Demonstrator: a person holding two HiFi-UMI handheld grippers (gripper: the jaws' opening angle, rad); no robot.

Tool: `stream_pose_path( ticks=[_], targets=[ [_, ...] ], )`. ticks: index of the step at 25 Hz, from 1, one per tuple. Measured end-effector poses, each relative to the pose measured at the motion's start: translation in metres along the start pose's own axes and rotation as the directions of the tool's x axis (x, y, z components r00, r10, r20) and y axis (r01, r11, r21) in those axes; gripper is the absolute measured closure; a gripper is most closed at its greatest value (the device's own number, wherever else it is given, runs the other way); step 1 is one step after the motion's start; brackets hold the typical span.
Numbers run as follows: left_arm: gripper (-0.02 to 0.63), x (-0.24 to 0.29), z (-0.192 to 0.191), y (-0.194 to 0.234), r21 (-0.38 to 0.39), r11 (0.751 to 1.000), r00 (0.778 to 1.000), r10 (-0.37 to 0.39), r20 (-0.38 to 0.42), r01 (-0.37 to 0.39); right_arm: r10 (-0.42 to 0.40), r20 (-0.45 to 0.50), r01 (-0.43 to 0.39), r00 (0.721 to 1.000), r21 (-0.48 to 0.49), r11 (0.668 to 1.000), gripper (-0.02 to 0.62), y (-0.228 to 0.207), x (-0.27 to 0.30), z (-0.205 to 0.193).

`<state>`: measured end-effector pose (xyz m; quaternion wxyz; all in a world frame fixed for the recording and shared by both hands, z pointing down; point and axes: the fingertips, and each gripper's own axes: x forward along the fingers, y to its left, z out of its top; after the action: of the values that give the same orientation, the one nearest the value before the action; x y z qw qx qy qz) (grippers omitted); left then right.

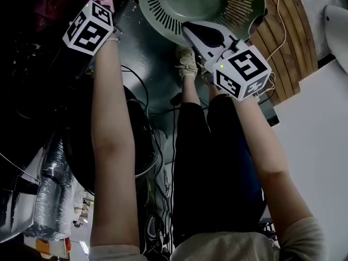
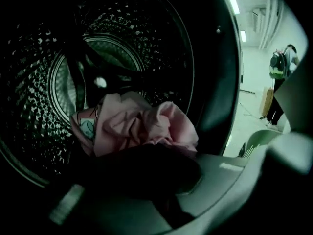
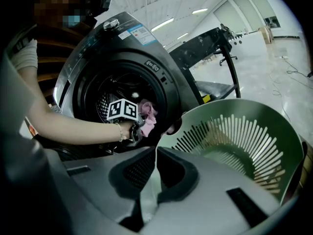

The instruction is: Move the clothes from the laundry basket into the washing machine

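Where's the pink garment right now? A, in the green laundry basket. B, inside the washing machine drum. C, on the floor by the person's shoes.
B: the left gripper view shows the pink garment lying bunched inside the perforated drum, while the green basket holds no clothes.

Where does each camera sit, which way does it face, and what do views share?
Head view: on the head, facing steeply down at the laundry basket; forearms and legs show.
Left gripper view: on the left tongs, facing into the drum at the pink garment.
Right gripper view: on the right tongs, facing basket and washing machine; left forearm shows.
Shared: both gripper views show the garment.
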<state>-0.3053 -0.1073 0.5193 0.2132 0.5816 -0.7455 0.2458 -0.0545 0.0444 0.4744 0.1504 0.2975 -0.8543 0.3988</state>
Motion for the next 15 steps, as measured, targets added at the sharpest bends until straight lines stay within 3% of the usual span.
stream_pose_path(
  ticks=[5, 9, 15],
  targets=[
    [0.586, 0.017, 0.025, 0.034, 0.075, 0.991, 0.994, 0.104, 0.034, -0.107, 0.001, 0.003, -0.001, 1.000, 0.001, 1.000, 0.578, -0.004, 0.003, 0.002],
    [0.586, 0.012, 0.054, 0.058, 0.090, 0.971, 0.972, 0.212, 0.099, -0.221, 0.009, 0.006, -0.009, 1.000, -0.002, 1.000, 0.578, -0.003, 0.003, 0.004],
    [0.570, 0.009, 0.017, 0.040, 0.057, 0.990, 0.991, 0.133, -0.017, -0.132, 0.009, 0.003, -0.009, 1.000, 0.001, 1.000, 0.578, -0.002, -0.001, 0.000]
  ],
)
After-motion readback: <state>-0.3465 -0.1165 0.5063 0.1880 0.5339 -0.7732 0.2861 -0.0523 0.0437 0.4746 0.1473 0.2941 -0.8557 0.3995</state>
